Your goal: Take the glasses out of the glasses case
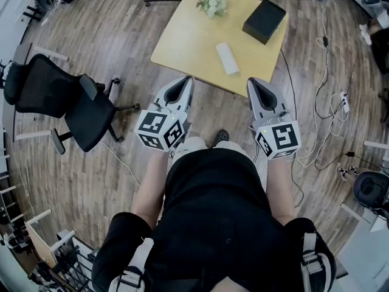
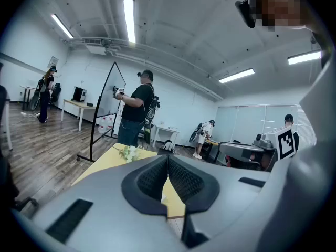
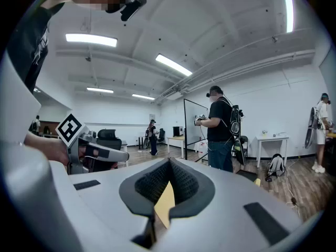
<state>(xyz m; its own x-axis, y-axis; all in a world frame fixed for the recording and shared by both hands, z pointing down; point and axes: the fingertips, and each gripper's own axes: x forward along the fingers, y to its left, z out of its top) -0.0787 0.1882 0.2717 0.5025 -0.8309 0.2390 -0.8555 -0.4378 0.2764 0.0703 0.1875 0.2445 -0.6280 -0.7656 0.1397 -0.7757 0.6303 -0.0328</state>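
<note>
A white oblong glasses case [image 1: 228, 58] lies closed on the yellow table [image 1: 188, 38], near its front edge. No glasses are visible. My left gripper [image 1: 182, 81] and right gripper [image 1: 254, 83] hover side by side over the floor, just short of the table edge, both pointing toward it. The case sits ahead of them, between their lines. In the left gripper view the dark pads of my left gripper [image 2: 168, 159] meet at the tip with nothing between them. The right gripper view shows the same for my right gripper [image 3: 169, 164].
A black box [image 1: 264, 20] and a small flower bunch [image 1: 211, 5] sit further back on the table. A black office chair [image 1: 61, 102] stands at the left, and cables [image 1: 331, 102] trail over the wooden floor at the right. Other people stand beyond the table [image 3: 220, 130].
</note>
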